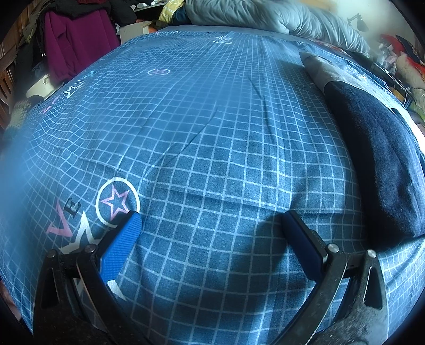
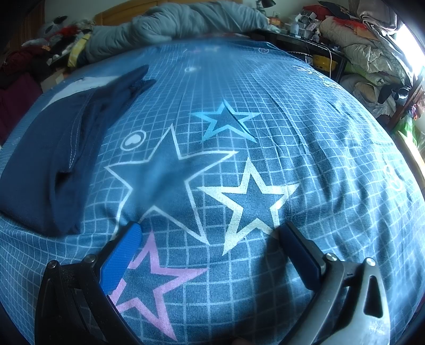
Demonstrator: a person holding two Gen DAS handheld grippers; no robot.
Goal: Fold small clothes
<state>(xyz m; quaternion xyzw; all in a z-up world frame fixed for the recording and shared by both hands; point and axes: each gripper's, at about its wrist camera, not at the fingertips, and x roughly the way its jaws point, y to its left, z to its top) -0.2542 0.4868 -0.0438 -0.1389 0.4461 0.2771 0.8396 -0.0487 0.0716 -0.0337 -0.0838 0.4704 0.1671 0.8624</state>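
A dark navy garment (image 1: 377, 159) lies folded lengthwise on the blue checked bedsheet (image 1: 212, 119), at the right in the left wrist view, with a grey piece of cloth (image 1: 318, 69) at its far end. In the right wrist view the same garment (image 2: 47, 164) lies at the left, with white stitching showing. My left gripper (image 1: 212, 220) is open and empty above the sheet, to the left of the garment. My right gripper (image 2: 209, 231) is open and empty above the star prints, to the right of the garment.
A grey rolled duvet (image 1: 279, 16) lies across the far end of the bed and shows in the right wrist view (image 2: 172, 21) too. A purple jacket (image 1: 77, 45) hangs at the far left. Piled bedding and clutter (image 2: 366, 53) stand beside the bed at the right.
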